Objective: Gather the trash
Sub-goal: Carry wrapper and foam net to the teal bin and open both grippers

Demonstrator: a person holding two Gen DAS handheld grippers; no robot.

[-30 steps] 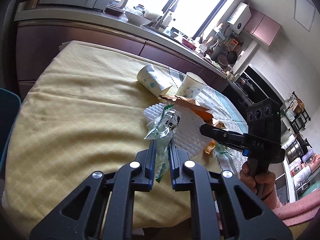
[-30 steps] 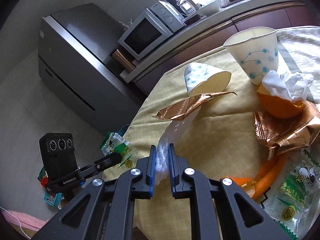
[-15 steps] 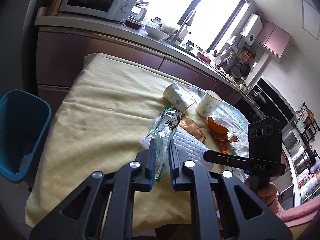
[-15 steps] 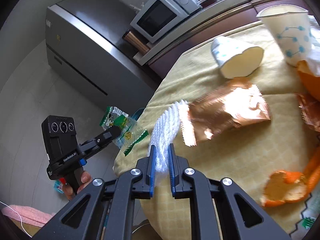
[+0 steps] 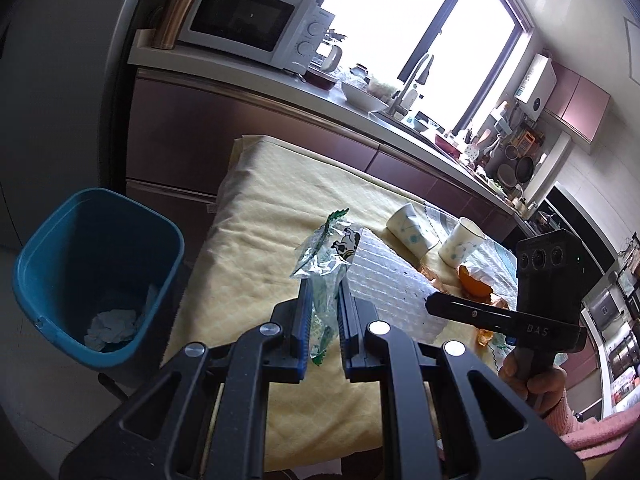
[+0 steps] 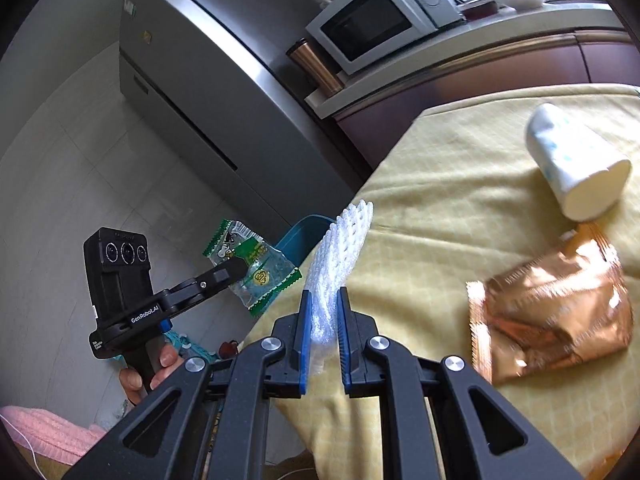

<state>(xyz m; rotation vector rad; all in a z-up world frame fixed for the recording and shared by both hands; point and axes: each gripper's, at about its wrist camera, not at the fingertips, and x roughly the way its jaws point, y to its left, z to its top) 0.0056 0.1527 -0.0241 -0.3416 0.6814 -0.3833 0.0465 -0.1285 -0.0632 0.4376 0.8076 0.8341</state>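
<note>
Left wrist view: left claw [image 5: 323, 308] pinched tight on a clear green-printed wrapper [image 5: 326, 258], held up off the table [image 5: 256, 216], and beside the table a blue bin [image 5: 100, 280] with crumpled paper in it. Right claw [image 6: 323, 312] clamped on white foam netting [image 6: 340, 256] at the table's edge; copper foil bag [image 6: 556, 312] lies on the cloth, tipped paper cup [image 6: 576, 160] beyond it.

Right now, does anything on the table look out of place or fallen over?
Yes. One paper cup lies on its side on the yellow tablecloth, its mouth open, while the other cup stands upright. Orange peel and a crumpled copper wrapper are scattered nearby.
</note>
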